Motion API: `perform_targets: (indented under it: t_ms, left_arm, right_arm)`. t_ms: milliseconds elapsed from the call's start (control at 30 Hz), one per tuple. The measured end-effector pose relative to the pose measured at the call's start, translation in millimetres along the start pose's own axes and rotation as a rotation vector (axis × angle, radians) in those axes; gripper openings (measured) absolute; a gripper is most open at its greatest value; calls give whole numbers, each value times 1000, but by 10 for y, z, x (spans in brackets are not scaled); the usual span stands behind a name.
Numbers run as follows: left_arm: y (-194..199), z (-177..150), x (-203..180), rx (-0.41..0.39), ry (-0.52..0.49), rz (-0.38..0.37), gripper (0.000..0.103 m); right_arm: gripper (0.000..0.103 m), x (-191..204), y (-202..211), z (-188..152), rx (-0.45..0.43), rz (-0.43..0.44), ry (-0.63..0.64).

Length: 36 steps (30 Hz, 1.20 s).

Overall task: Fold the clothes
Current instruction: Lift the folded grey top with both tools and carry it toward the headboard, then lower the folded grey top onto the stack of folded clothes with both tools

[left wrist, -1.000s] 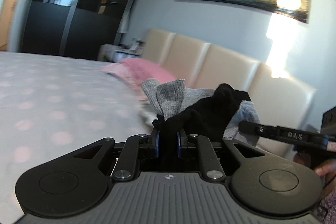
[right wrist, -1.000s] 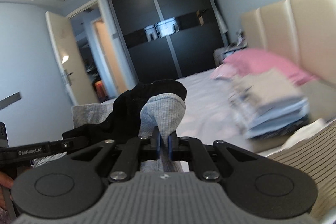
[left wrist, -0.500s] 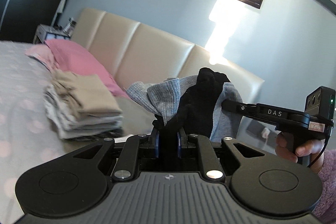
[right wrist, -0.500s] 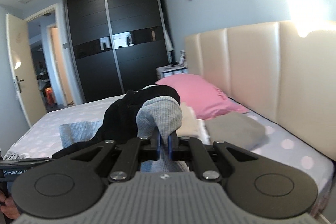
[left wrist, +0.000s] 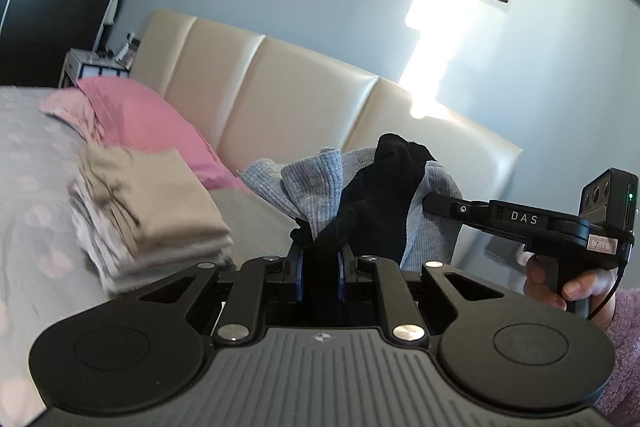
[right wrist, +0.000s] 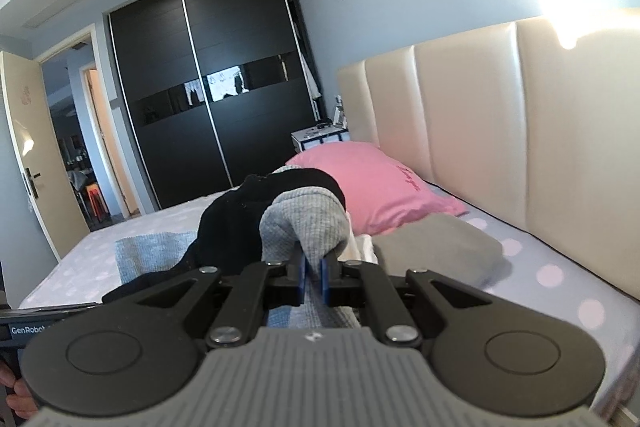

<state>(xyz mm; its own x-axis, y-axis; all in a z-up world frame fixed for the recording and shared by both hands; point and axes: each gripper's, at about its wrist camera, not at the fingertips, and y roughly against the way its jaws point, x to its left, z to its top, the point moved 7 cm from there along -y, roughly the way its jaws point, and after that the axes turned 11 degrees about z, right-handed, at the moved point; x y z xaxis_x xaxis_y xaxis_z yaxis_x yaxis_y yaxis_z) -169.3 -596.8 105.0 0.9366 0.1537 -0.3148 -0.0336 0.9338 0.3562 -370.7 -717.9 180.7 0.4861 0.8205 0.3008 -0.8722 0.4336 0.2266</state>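
With the left gripper (left wrist: 320, 267) clamped on black fabric (left wrist: 376, 203) and the right gripper (right wrist: 313, 277) pinching grey knit (right wrist: 304, 223), the bundled garment could slump unfolded before reaching the folded stack (left wrist: 160, 215) near the bed's (right wrist: 560, 275) headboard edge.

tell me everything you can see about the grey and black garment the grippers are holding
The garment is soft ribbed light-grey knit with a black part draped over it. It hangs bunched in the air above the bed, unfolded. The left gripper is shut on the black part, the right gripper on a grey fold. Nothing else visibly touches it.
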Motion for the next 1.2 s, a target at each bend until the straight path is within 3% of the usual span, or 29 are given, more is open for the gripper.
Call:
perform_targets:
  t_ms: [333, 633, 967, 1067, 1200]
  left_arm:
    - [-421, 637, 387, -71, -112, 102, 13]
    - [-1002, 937, 727, -97, -181, 161, 13]
    - [-1839, 1207, 1362, -53, -219, 254, 13]
    - [-2118, 1212, 1622, -3, -181, 286, 13]
    - [-2377, 1124, 1793, 23, -231, 329, 13]
  right_arm:
    - [8, -151, -1039, 471, -29, 70, 10]
    - [8, -299, -1933, 759, -8, 43, 43]
    - [8, -465, -3110, 883, 64, -24, 99]
    - [8, -517, -3520, 831, 101, -48, 117]
    - [8, -656, -3952, 672, 134, -70, 95]
